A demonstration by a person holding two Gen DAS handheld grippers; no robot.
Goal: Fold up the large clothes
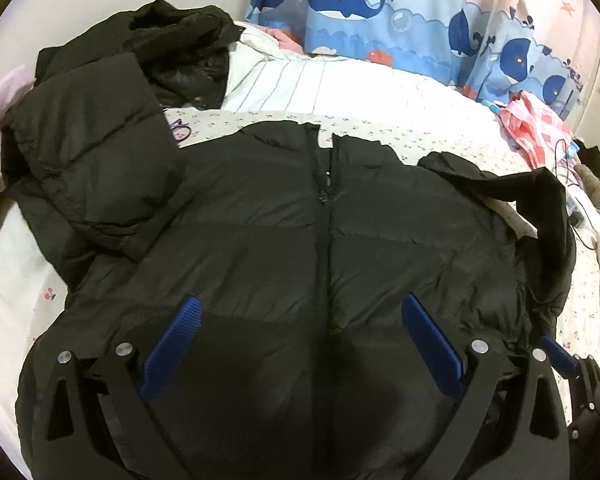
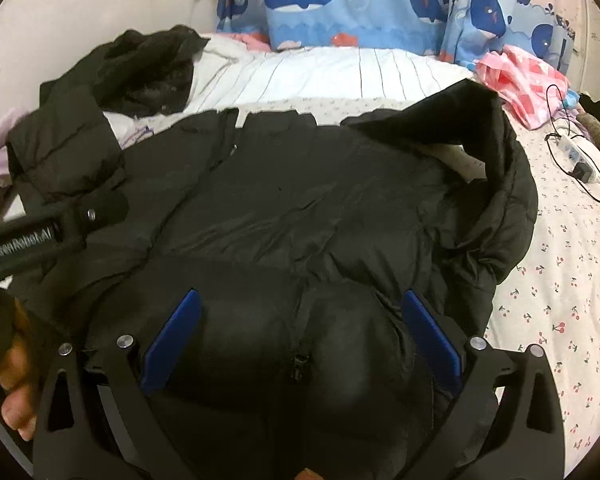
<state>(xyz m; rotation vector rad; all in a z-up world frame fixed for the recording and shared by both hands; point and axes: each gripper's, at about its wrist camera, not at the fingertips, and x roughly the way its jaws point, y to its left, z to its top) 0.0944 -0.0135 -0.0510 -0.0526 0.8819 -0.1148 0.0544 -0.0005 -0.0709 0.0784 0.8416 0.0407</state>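
- Bed with white cherry-print sheet (image 2: 560, 300) fills both views; a white striped duvet (image 1: 340, 84) lies across its far side.
- Large black quilted puffer jacket (image 1: 320, 240) lies spread front-up on the sheet, zip running down the middle, collar toward the duvet.
- Its sleeve on the view's left (image 1: 92, 168) is folded up in a bulky heap; the other sleeve (image 2: 500, 168) curls upward in an arc on the right side.
- Blue whale-print curtain (image 1: 360, 8) hangs behind the bed.
- Crumpled pink-and-white cloth (image 2: 520, 80) sits by the far right edge of the bed.
- Left gripper (image 1: 300, 344), blue ribbed pads, jaws spread wide over the jacket's lower front, gripping nothing.
- Right gripper (image 2: 300, 340) also gapes wide above the zip, nothing between the pads.
- White power strip (image 2: 580, 160) with black cable lies on the sheet at right.
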